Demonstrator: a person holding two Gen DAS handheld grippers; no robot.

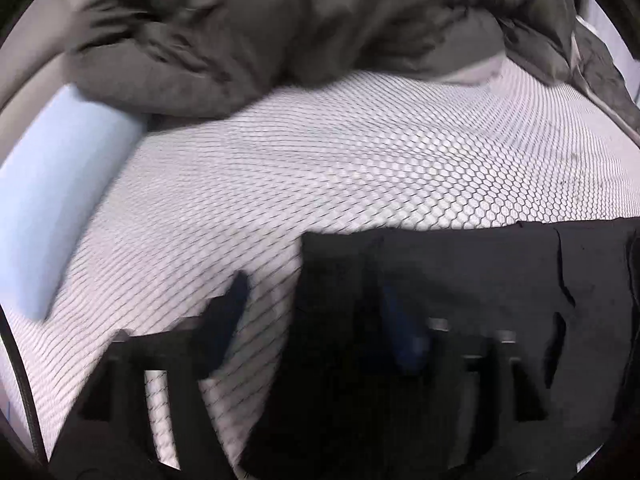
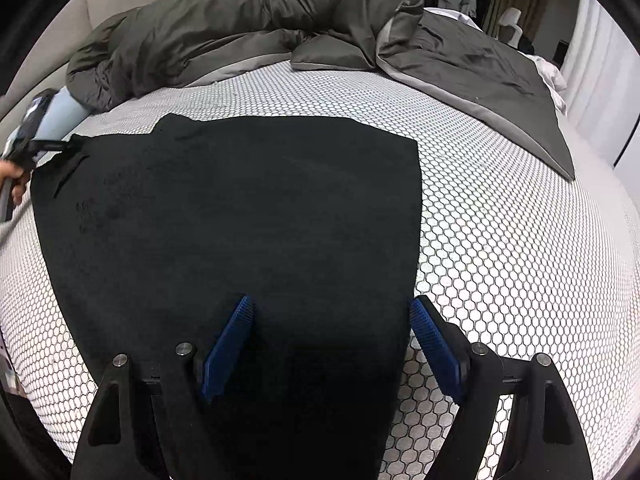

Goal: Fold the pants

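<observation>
The black pants [image 2: 240, 208] lay spread flat on the bed [image 2: 500, 240], filling the centre and left of the right wrist view, on a white cover printed with a dark honeycomb pattern. Their far edge ran across the middle of the frame; their right edge dropped down toward the lower centre.

The right gripper [image 2: 332, 336] sat at the bottom of that view with its blue-padded fingers [image 2: 230, 340] wide apart. The left pad hovered over the black cloth, and the right pad stood at the cloth's right edge, over the patterned cover. Whether either pad touched the fabric could not be told; nothing was pinched between them.

The left gripper [image 1: 316, 320] appeared blurred at the bottom of its own view. Its fingers [image 1: 404, 336] stood apart too: the left one was over the honeycomb cover, the right one over the corner of the pants [image 1: 460, 280], which filled the lower right of that frame. The corner edge of the cloth lay in the gap, and no pad pressed on it as far as the blur allowed. In the right wrist view the same gripper [image 2: 36, 148] showed at the left edge, at the pants' far left corner, with a hand [image 2: 16, 184] behind it.

A rumpled grey-brown duvet [image 2: 260, 28] was heaped across the top of both views, well apart from the pants. A pale blue pillow [image 1: 56, 200] lay at the left edge.
</observation>
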